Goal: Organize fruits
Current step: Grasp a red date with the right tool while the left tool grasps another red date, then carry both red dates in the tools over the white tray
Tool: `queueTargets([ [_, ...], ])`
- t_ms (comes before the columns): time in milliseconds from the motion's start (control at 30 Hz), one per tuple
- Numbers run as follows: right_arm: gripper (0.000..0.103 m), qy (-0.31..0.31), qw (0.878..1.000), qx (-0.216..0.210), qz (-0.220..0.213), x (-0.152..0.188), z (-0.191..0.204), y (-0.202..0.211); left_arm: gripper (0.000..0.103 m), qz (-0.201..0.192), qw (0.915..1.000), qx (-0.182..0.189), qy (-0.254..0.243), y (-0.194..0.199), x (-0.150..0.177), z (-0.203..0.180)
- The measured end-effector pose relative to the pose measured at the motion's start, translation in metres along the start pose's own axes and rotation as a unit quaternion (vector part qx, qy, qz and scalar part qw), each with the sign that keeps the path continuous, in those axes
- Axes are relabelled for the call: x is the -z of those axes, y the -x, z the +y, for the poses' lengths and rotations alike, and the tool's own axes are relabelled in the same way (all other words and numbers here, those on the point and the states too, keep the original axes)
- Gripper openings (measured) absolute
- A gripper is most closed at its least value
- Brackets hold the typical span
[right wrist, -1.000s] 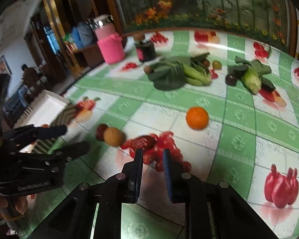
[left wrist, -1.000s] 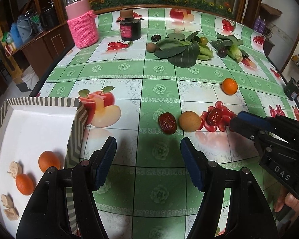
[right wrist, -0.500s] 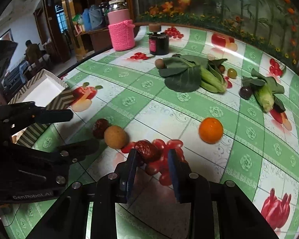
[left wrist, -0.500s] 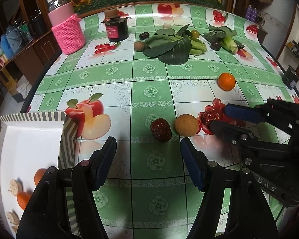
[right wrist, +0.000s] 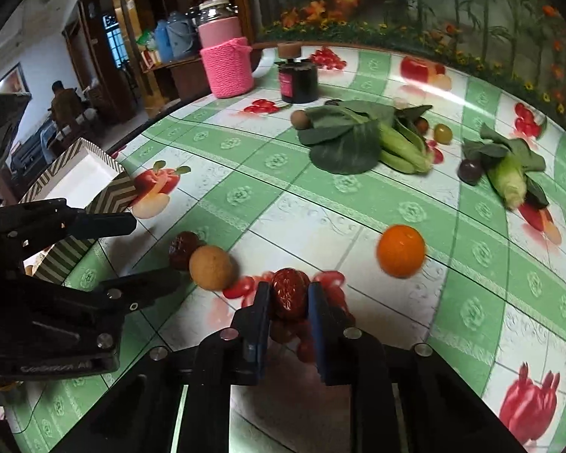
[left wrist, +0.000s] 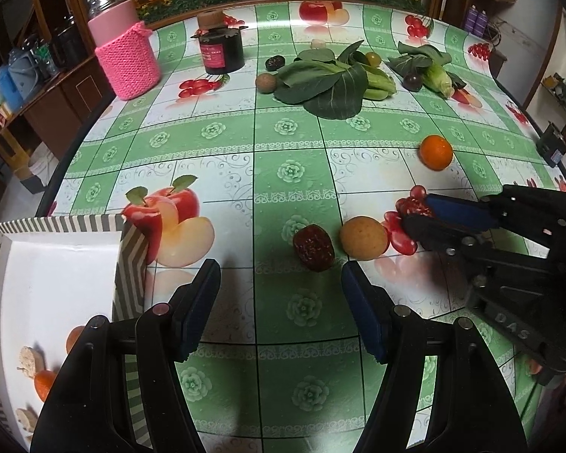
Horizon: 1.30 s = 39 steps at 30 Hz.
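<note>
The right gripper (right wrist: 288, 298) grips a wrinkled dark-red jujube (right wrist: 289, 291); the left gripper (left wrist: 281, 294) is open. Some oranges lie in the striped paper tray (left wrist: 130, 249) at near left; several fruits remain outside

A round table (left wrist: 222, 139) fills most of both views, covered in a glossy green and white checked cloth printed with apples, cherries and pomegranates. Behind it runs a wide wall picture (right wrist: 415, 3) of orange flowers, bamboo stems and a strip of small yellow blooms, framed in brown wood. To the left stands a dark wooden cabinet (left wrist: 68, 87) with open shelves holding blue flasks (right wrist: 169, 39) and other containers. Farther left in the right wrist view, a pale wall carries a framed picture (right wrist: 13, 79), and a window (right wrist: 111, 39) shows daylight. A person (right wrist: 62, 104) sits in that far room. A white wall (left wrist: 524, 15) rises at the right.
</note>
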State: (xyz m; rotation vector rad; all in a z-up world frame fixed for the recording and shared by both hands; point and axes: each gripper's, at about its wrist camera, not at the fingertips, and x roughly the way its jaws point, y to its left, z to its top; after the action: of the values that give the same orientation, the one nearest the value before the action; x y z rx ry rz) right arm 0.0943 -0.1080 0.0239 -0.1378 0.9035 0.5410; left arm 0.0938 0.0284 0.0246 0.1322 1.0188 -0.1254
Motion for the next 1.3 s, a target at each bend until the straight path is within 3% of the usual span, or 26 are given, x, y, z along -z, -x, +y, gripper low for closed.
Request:
queueTargets([
  [267, 0.019, -0.019, 1.0, -0.001, -0.002, 0.008, -0.012, 0.007, 0.065, 0.006, 0.9998, -0.003, -0.019, -0.014, -0.009, -0.008],
  [300, 0.019, -0.018, 1.0, 0.0, -0.003, 0.008, -0.012, 0.007, 0.06, 0.001, 0.9998, 0.004, -0.018, -0.014, -0.01, -0.007],
  [367, 0.019, -0.016, 1.0, 0.003, -0.005, 0.008, -0.01, 0.006, 0.033, 0.002, 0.9997, 0.019, -0.014, -0.015, -0.012, -0.006],
  [433, 0.019, -0.014, 1.0, 0.007, -0.007, 0.009, -0.008, 0.006, 0.02, 0.002, 0.9997, 0.021, -0.015, -0.014, -0.013, -0.006],
  [533, 0.019, -0.016, 1.0, 0.006, -0.006, 0.01, -0.007, 0.008, 0.019, -0.005, 0.9998, 0.007, -0.016, -0.012, -0.01, -0.006],
  [1000, 0.019, -0.031, 0.998, -0.017, -0.046, 0.042, 0.028, 0.061, 0.019, -0.046, 0.9974, 0.055, 0.013, 0.057, 0.044, 0.002],
  [1300, 0.019, -0.05, 0.995, -0.049, -0.068, 0.062, 0.063, 0.083, 0.019, -0.075, 0.9965, 0.019, 0.033, 0.093, 0.083, 0.024],
])
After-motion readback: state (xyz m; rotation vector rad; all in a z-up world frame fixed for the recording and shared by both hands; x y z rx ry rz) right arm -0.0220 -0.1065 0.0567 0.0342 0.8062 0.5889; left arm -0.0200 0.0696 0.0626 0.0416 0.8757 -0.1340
